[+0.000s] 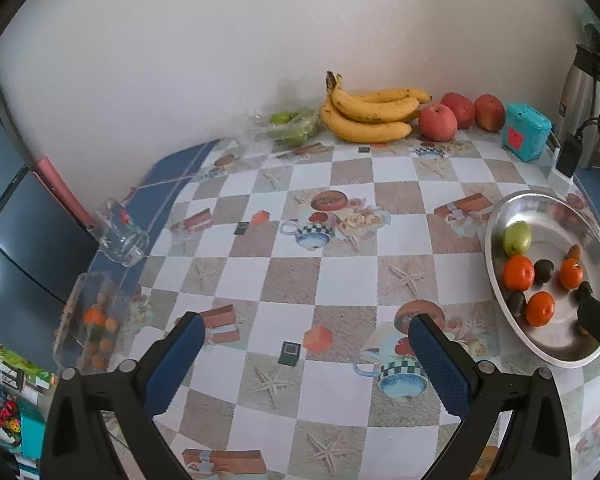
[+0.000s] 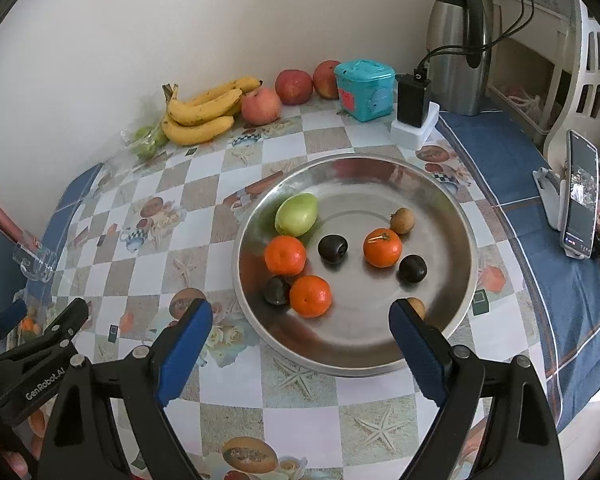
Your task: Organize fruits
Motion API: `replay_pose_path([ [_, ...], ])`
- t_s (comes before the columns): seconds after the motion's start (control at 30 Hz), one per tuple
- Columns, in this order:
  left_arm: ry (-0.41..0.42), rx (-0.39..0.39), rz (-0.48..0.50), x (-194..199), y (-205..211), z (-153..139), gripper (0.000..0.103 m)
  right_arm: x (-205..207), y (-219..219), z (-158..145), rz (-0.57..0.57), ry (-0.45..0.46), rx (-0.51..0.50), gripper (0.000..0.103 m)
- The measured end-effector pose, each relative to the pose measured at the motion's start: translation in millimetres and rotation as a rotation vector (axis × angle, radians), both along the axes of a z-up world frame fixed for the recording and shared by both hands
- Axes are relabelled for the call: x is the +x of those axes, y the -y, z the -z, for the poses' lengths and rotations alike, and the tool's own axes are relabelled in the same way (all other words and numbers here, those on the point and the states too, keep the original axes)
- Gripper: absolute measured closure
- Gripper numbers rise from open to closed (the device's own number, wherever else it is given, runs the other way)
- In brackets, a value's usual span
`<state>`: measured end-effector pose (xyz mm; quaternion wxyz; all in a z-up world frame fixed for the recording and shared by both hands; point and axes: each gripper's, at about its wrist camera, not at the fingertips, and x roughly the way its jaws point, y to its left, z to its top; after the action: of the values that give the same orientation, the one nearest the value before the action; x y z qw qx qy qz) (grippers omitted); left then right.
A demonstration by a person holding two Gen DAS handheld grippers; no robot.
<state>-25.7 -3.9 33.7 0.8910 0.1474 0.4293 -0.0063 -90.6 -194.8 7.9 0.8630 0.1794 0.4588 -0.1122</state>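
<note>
The metal plate (image 2: pixel 452 216) sits on the bench (image 2: pixel 228 364) and holds a green pear (image 2: pixel 296 214), three oranges (image 2: pixel 285 255), dark plums and small brown fruits. The right hand-held gripper (image 2: pixel 300 328) hangs wide above the plate's near rim, empty. The left hand-held gripper (image 1: pixel 304 344), wide too, hovers left of the plate.

Oranges (image 2: pixel 285 255) lie in the pan (image 2: pixel 440 200), bananas (image 2: pixel 204 114) behind.

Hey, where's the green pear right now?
The green pear lies in the metal dish, at its far left rim in the right wrist view, just behind an orange tangerine.
</note>
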Motion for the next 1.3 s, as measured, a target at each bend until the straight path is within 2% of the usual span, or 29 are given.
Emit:
replay_pose_path([
  [0.17, 0.010, -0.008, 0.005, -2, 1, -2, 0.000, 1, -1, 1, -0.009, -0.004, -0.001, 0.013],
  [0.5, -0.035, -0.007, 0.011, 3, 2, 6, 0.000, 5, -3, 5, -0.029, -0.020, 0.009, 0.013],
  [1.3, -0.045, -0.009, 0.005, 4, 0, 8, 0.000, 5, -4, 7, -0.033, -0.026, 0.011, 0.013],
])
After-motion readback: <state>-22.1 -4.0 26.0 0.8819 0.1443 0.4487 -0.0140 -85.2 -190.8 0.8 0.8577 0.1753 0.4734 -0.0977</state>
